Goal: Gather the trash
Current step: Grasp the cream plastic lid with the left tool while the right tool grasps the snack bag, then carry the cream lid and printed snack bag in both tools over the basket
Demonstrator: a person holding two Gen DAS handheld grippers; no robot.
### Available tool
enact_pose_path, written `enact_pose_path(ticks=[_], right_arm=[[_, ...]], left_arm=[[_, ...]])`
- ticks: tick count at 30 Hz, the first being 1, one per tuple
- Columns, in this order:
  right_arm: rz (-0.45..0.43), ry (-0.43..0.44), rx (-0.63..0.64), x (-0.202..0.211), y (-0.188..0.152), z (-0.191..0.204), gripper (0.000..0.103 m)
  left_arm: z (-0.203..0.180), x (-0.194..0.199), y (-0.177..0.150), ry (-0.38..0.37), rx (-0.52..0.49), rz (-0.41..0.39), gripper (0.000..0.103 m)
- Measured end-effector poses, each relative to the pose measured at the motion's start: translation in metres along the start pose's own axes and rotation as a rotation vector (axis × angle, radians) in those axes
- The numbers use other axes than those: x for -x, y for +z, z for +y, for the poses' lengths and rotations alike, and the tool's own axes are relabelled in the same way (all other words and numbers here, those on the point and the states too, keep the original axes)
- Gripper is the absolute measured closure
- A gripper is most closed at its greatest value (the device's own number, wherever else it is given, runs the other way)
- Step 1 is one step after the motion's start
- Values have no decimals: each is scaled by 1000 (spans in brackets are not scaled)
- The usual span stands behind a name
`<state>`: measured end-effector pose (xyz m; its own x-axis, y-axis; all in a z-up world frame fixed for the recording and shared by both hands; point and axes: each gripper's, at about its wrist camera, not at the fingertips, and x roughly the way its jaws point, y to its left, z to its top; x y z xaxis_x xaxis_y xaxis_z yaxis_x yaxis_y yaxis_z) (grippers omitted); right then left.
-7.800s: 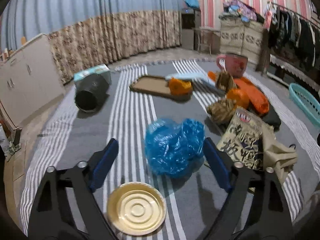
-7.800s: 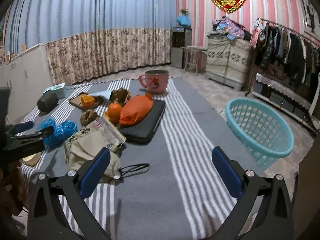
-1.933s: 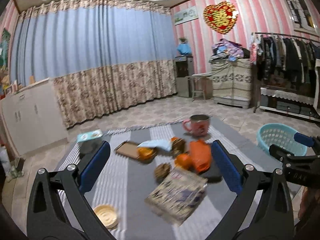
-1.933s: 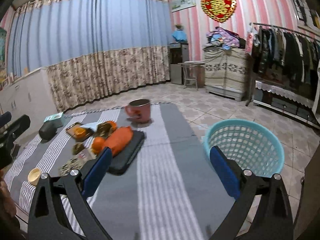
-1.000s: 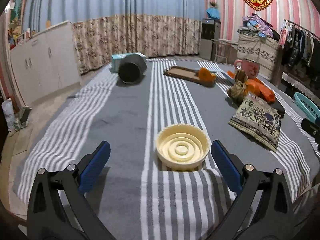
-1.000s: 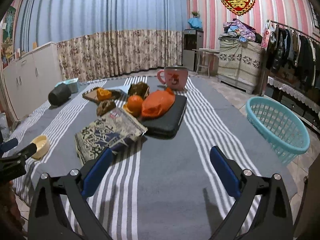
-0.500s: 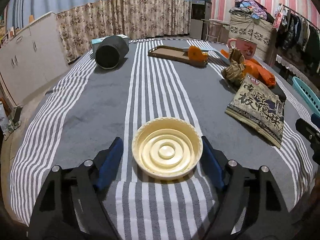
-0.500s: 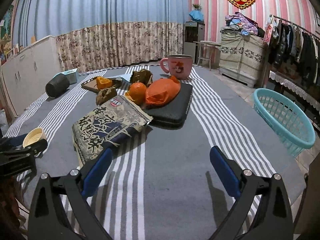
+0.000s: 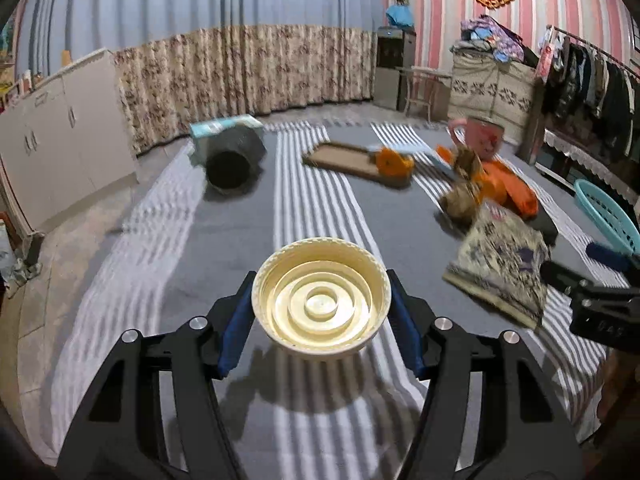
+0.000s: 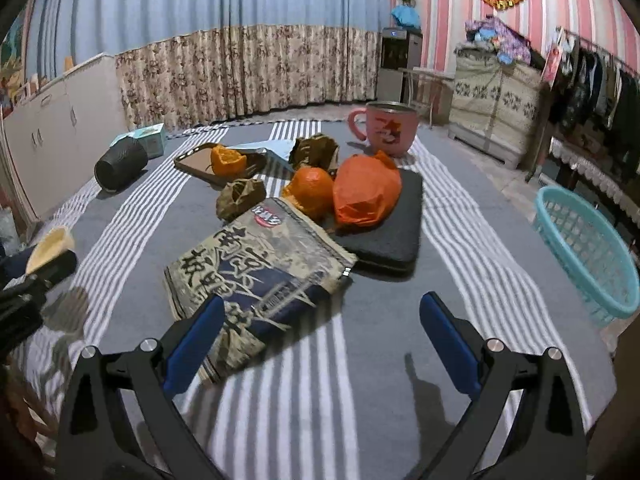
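Observation:
My left gripper (image 9: 322,314) is shut on a cream round plastic lid (image 9: 321,304) and holds it above the striped grey cloth; lid and gripper also show at the left edge of the right wrist view (image 10: 50,246). My right gripper (image 10: 320,340) is open and empty, low over the cloth just before a printed snack bag (image 10: 256,268). Behind the bag lie a brown crumpled wrapper (image 10: 240,198), an orange (image 10: 312,188), an orange plastic bag (image 10: 366,190) on a black pad (image 10: 394,236), and orange peel (image 10: 228,160) on a tray. A teal basket (image 10: 588,248) stands at the right.
A pink mug (image 10: 390,128) stands at the back. A dark cylinder (image 10: 120,164) lies on its side by a teal box (image 10: 150,138) at the back left. Another brown wrapper (image 10: 314,150) sits behind the orange. White cabinets (image 9: 60,136) stand at the left.
My left gripper has closed on the cream lid and lifted it off the cloth. My right gripper has moved a little closer to the snack bag, still open.

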<state>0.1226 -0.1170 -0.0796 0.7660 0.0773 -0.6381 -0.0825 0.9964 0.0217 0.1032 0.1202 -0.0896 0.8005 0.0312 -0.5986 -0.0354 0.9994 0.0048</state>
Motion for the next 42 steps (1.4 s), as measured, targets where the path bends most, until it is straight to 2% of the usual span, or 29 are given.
enact_pose_path(ticks=[6, 11, 15, 18, 22, 23, 25, 27, 32, 42], right_arm=[[79, 37, -79, -24, 18, -7, 7], [171, 66, -173, -52, 25, -21, 7], [204, 43, -158, -65, 25, -14, 8], [213, 9, -99, -69, 26, -3, 23], [203, 9, -33, -65, 27, 6, 49], [201, 1, -22, -64, 27, 7, 52], [195, -18, -16, -60, 27, 6, 75], [190, 4, -38, -55, 26, -2, 91], [155, 54, -85, -41, 24, -21, 96], [-35, 68, -119, 24, 47, -63, 99]], left_arm=[[18, 8, 17, 3, 25, -54, 43], [23, 7, 25, 34, -2, -87, 43], [28, 0, 32, 41, -4, -99, 43], [29, -3, 35, 36, 3, -103, 43], [26, -4, 34, 32, 2, -108, 43], [25, -4, 34, 32, -2, -107, 43], [22, -4, 33, 35, -9, -104, 43], [20, -1, 32, 42, -18, -106, 43], [19, 6, 35, 50, -13, -119, 43], [-9, 32, 60, 35, -41, -193, 43]])
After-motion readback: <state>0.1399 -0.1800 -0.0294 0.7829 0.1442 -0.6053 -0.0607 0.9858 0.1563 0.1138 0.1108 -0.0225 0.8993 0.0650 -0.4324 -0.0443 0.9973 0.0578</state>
